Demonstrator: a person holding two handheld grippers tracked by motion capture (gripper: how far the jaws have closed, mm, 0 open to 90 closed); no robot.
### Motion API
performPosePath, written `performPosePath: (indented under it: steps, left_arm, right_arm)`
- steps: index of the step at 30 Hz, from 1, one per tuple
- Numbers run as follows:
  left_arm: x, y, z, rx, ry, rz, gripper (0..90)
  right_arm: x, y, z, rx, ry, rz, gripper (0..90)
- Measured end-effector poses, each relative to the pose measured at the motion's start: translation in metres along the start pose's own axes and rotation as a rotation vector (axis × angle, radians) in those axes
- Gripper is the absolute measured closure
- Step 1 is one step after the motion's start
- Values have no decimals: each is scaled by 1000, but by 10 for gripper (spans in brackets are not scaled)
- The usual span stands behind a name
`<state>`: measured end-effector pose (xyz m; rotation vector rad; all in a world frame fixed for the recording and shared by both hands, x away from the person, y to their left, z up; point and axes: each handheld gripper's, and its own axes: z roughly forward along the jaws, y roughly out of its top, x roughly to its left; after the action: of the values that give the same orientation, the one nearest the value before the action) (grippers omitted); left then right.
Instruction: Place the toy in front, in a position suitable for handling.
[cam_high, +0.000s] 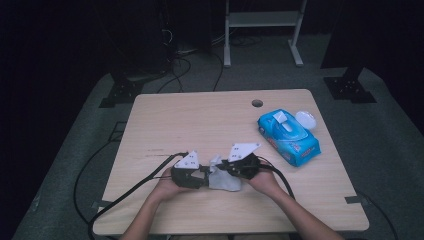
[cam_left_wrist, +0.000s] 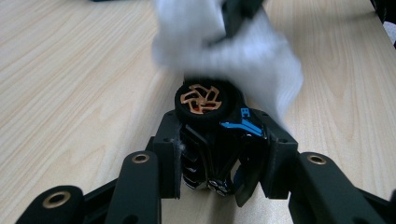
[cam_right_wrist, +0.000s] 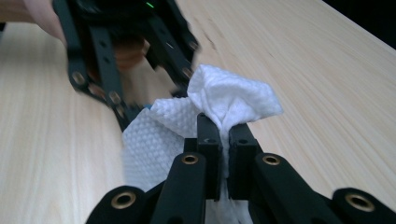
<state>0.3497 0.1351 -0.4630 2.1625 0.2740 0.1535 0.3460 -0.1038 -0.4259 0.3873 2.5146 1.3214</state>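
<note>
Right tongs (cam_right_wrist: 223, 140) around wipe (cam_right_wrist: 224, 100)

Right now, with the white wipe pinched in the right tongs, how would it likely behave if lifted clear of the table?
The wipe would probably hang limp: it bunches and folds above the right tongs. It looks light, a thin embossed sheet. It seems unlikely to slip, since the jaws are closed tight on a gathered fold.

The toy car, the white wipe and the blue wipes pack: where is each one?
toy car (cam_left_wrist: 203, 100): left gripper view, on its orange-spoked wheel.
white wipe (cam_right_wrist: 224, 95): right gripper view, on the bunched part above the jaws.
blue wipes pack (cam_high: 295, 142): high view, on its top face.
</note>
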Motion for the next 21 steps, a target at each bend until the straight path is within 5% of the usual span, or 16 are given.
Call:
performPosePath:
  steps: [9, 18, 21]
  left_arm:
    - [0, 0, 1, -8, 0, -3, 581]
    - [1, 0, 1, -8, -3, -6, 581]
    - [2, 0, 1, -8, -7, -8, 581]
  right_arm:
    - [-23, -23, -33, 36, -84, 72, 859]
    - [-4, -1, -2, 5, 6, 43, 859]
    - [-8, -4, -4, 6, 10, 64, 859]
